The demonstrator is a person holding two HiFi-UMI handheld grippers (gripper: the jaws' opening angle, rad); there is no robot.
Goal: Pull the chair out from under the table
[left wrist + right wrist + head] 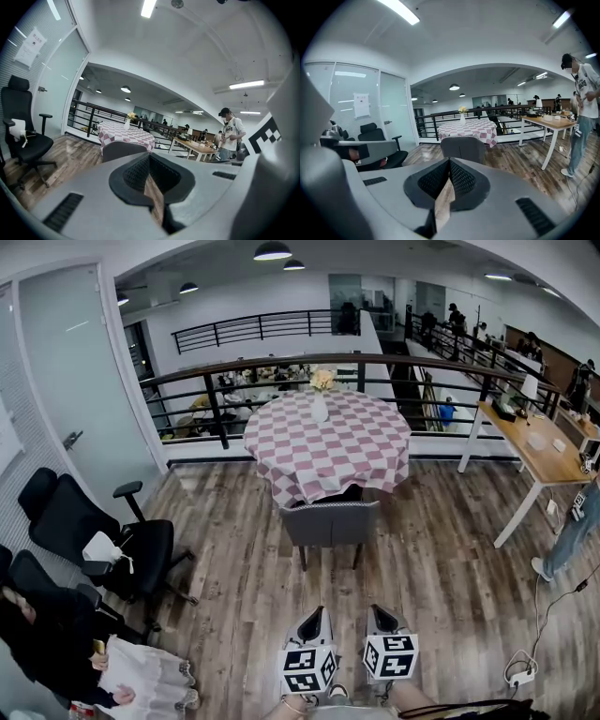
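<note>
Facing the grey chair (330,521) from well back, across bare wooden floor (234,521). Pushed in at the near edge of the round table (375,451), which is draped in a pink-and-white checked cloth; backrest toward the head camera, seat partly beneath the cloth's hem. On the table's far side, a white vase (321,407) with pale flowers. Behind that, a black railing (281,367).

Low in the head view, side by side and well apart from the chair: left gripper (317,615) and right gripper (378,613), both aimed toward the backrest and touching nothing. In each gripper view, jaws pressed together at the tips with nothing between them; only a sliver of floor visible through the slit behind the pads.

At left, a black office chair (112,540) with something white on its seat, and a seated person (47,634) in the lower corner. At right, a long wooden table (539,456) with a standing person (583,93) beside it.
</note>
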